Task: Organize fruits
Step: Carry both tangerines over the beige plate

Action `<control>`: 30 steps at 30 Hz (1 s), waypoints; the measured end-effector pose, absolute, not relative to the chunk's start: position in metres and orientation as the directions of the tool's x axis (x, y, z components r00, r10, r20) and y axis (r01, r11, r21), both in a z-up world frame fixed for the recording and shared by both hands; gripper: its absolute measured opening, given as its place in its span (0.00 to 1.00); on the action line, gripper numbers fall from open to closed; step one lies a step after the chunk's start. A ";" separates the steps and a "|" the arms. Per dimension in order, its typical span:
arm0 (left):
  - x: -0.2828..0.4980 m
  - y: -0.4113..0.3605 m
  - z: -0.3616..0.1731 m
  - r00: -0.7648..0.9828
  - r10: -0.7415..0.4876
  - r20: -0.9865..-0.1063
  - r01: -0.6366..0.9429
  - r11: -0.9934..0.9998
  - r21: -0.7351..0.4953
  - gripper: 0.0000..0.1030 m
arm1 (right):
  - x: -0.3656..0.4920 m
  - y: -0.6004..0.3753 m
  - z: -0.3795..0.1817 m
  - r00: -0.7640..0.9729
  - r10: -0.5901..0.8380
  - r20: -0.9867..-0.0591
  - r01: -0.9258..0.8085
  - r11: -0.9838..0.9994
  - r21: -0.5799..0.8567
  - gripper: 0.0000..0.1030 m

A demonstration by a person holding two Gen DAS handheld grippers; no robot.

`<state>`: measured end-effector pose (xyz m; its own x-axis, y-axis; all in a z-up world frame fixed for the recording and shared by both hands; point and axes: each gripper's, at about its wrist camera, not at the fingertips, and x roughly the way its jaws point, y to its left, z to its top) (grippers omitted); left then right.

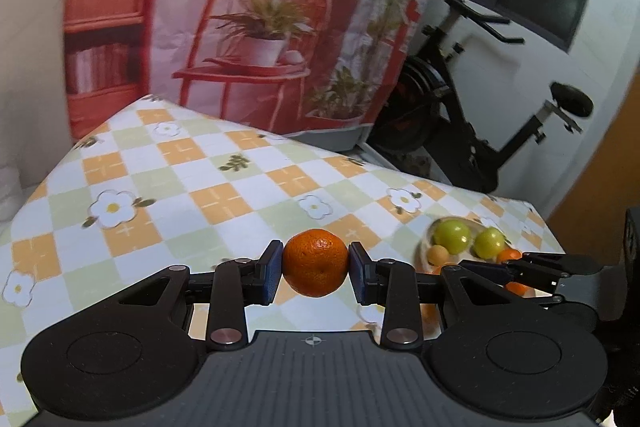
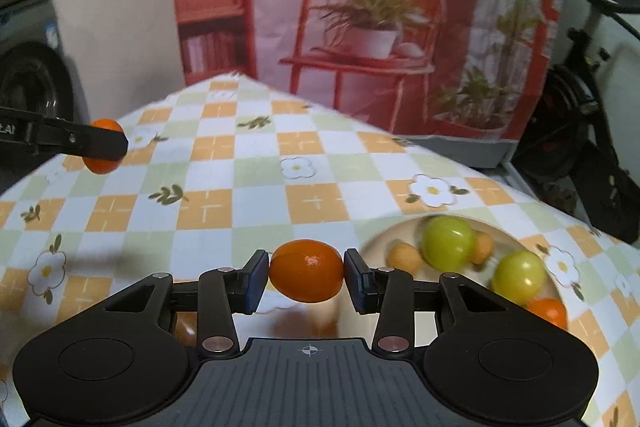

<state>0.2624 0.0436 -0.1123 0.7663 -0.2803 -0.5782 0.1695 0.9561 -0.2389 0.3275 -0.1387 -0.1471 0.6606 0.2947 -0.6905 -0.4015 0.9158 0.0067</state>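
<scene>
Already each hand-held gripper is clamped on fruit: the right hand-held gripper point(image 2: 306, 277) pinches an oval orange fruit point(image 2: 306, 275), long axis crosswise, while the left hand-held gripper point(image 1: 316, 265) squeezes a tangerine point(image 1: 316, 263). Both tilt downward above the tabletop point(image 2: 240, 203). The plate point(image 2: 378, 241) of fruit lies at two o'clock, nearer the right.

A counter with a checked cloth of orange, green and white squares with white flowers point(image 1: 224, 195) fills the view. Behind it hangs a big red and pink picture cloth showing a chair and a potted plant point(image 1: 256, 27). A black exercise bike point(image 1: 480, 107) stands just beside that cloth.
</scene>
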 end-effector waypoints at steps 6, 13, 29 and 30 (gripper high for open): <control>0.272 0.008 -0.101 0.748 -0.317 -0.583 0.268 0.948 -0.172 0.36 | 0.309 -0.176 -0.147 0.704 0.270 -0.657 -0.341 0.940 0.021 0.37; 0.289 -0.036 -0.103 0.687 -0.375 -0.622 0.364 0.919 -0.152 0.36 | 0.292 -0.224 -0.154 0.740 0.236 -0.630 -0.255 0.965 0.063 0.37; 0.327 -0.121 -0.146 0.561 -0.308 -0.768 0.513 0.858 0.031 0.36 | 0.278 -0.290 -0.191 0.786 0.153 -0.599 -0.135 0.988 0.075 0.37; 0.327 -0.121 -0.147 0.557 -0.301 -0.774 0.515 0.857 0.038 0.36 | 0.277 -0.291 -0.192 0.790 0.159 -0.592 -0.136 0.987 0.085 0.37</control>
